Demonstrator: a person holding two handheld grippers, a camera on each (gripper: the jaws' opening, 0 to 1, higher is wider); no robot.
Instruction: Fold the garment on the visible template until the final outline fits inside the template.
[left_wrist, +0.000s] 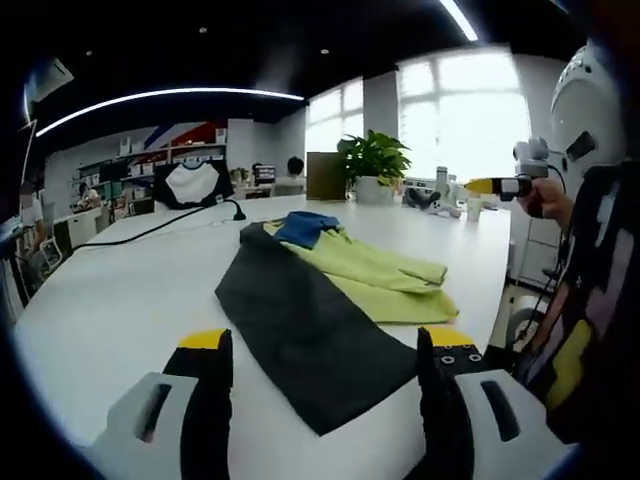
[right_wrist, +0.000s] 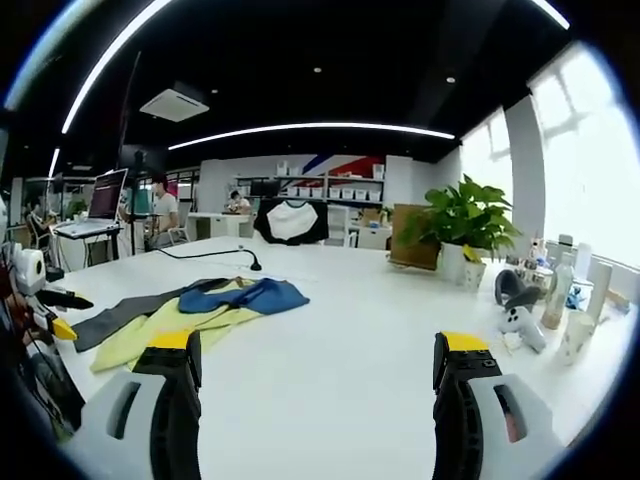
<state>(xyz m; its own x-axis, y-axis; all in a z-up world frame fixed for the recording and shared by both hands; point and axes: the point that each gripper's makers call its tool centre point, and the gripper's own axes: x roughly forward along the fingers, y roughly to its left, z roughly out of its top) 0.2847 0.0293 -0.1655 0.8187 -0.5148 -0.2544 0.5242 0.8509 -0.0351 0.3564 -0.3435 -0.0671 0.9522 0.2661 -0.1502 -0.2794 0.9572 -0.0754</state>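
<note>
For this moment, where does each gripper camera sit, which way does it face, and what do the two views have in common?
Left gripper view: rides the left gripper, jaws apart, above the near table edge, facing the dark template and yellow-green garment; the right gripper and the person's hand show at right.
Right gripper view: rides the right gripper, jaws apart, facing across the white table; the garment lies left.
Shared: garment, template, table, potted plant.
</note>
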